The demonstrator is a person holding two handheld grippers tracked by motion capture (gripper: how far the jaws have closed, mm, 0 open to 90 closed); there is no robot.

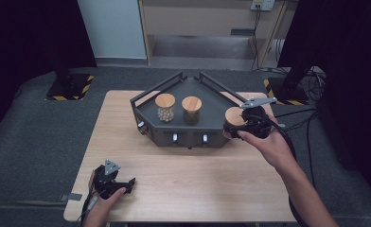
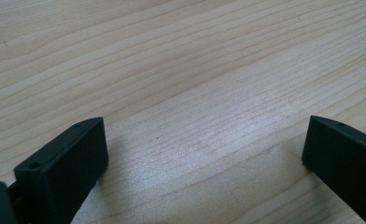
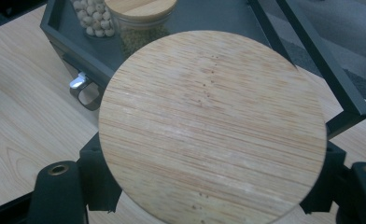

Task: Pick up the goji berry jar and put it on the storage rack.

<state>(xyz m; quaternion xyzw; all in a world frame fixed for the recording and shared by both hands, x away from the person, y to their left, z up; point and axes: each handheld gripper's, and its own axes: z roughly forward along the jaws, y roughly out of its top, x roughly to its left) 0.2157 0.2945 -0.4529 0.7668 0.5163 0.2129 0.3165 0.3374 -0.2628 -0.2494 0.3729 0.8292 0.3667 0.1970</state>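
Pale wooden table [image 1: 183, 184] on grey carpet [image 1: 37, 137].

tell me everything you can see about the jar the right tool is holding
The jar has a round, flat lid of pale, fine-grained wood; its body is mostly hidden. It sits upright, clamped in the right tool, by the right front corner of the dark tray.

Left gripper [image 1: 127, 183] low, jaws spread wide, nothing between them. Right gripper [image 1: 231, 128] raised on an outstretched forearm, jaws clamped on a load between them.
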